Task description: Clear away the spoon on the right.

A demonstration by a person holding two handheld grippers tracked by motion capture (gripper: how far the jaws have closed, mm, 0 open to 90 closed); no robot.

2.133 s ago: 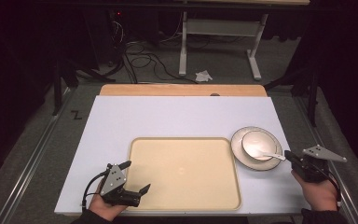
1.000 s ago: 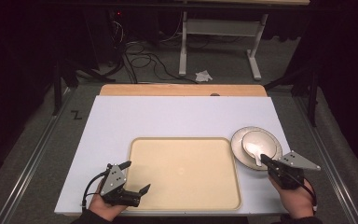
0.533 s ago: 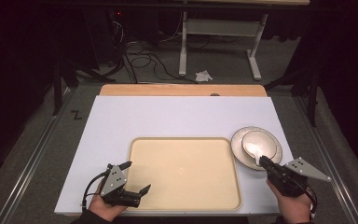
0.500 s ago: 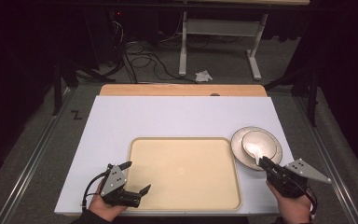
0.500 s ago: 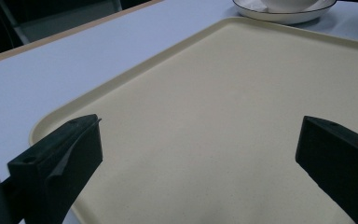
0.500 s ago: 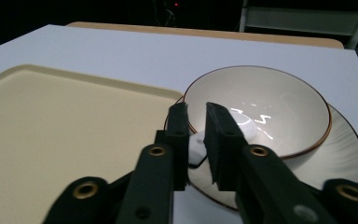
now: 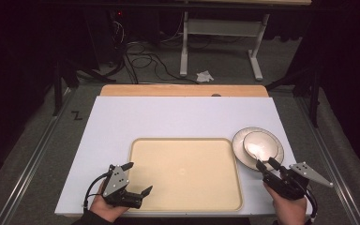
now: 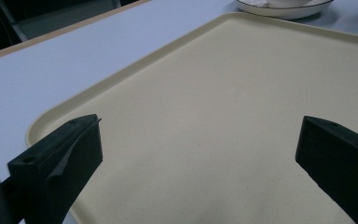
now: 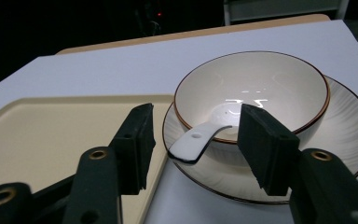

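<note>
white: one bowl, one plate, one spoon, one tray

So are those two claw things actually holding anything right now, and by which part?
Nothing is held. The right gripper has just been opening its jaws; the spoon handle sits between them, unpressed. The left gripper hangs open over the tray.

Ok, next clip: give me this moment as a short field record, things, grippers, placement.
surface: white table
tray: beige tray, bare
dishes: bowl on plate, right of tray
spoon: white spoon, handle over the bowl's rim
right gripper: jaws just opened, either side of the spoon handle, not pressing
left gripper: jaws open over the tray
</note>
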